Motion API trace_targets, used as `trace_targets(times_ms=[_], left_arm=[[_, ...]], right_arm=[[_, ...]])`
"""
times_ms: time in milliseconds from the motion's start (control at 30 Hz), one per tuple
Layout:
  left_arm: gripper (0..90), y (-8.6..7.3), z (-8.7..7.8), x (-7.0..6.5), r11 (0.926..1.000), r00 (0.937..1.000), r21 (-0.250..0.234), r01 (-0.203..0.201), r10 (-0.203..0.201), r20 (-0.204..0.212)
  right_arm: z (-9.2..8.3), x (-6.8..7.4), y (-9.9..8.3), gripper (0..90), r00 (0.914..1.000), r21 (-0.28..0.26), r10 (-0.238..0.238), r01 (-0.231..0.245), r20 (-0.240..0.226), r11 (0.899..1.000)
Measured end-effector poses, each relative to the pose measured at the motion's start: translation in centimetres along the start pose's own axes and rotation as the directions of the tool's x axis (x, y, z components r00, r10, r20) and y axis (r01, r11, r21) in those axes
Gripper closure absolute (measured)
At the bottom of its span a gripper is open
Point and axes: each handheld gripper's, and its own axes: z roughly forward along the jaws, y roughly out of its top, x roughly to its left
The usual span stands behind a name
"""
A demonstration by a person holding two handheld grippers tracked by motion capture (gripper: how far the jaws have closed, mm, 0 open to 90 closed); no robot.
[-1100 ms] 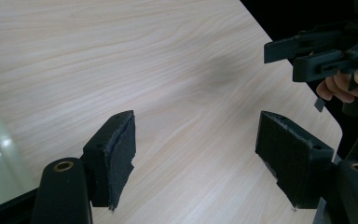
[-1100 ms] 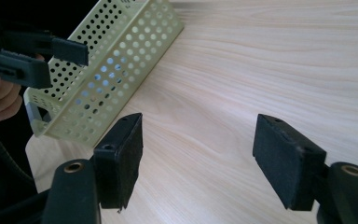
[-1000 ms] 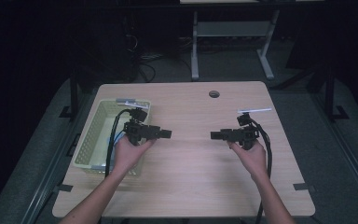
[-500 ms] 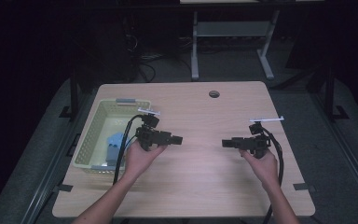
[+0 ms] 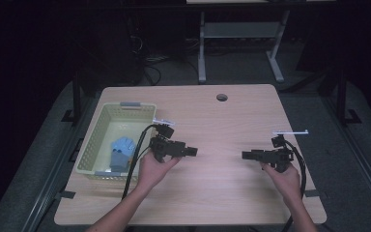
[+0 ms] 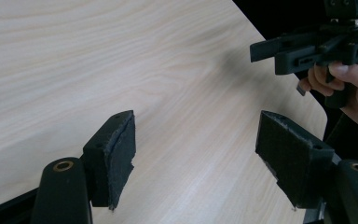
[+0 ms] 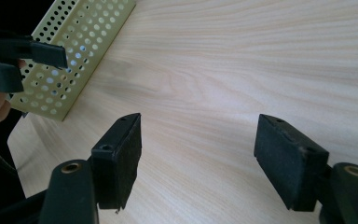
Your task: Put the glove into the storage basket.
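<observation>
From where I stand, nothing here can be read: no lettering, label, brand, number or sign on anything in sight.

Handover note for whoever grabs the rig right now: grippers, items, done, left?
Left gripper: open, empty, above bare table just right of the basket.
Right gripper: open, empty, over the table's right half, facing the left one.
Blue item: lying inside the yellow basket at the table's left.
Done: blue item appears binned.
Left: probably nothing to pick; the wooden table looks bare.
</observation>
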Motion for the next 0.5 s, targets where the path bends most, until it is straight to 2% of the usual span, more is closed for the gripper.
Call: trace_targets(times_ms=[433, 500], left_arm=[[28.1, -2.0, 1.4, -1.2, 1.0000, 0.9984, 0.002, -0.005, 0.005, 0.057], [28.0, -2.4, 1.5, -1.4, 0.9997, 0.9985, 0.002, -0.023, 0.023, 0.050]], right_arm=[[-2.0, -0.8, -2.2, 31.4, 0.9998, -0.004, -0.004, 0.004, 0.019, 1.000], [-2.1, -0.8, -2.5, 31.4, 0.9999, -0.006, -0.004, 0.005, 0.013, 1.000]])
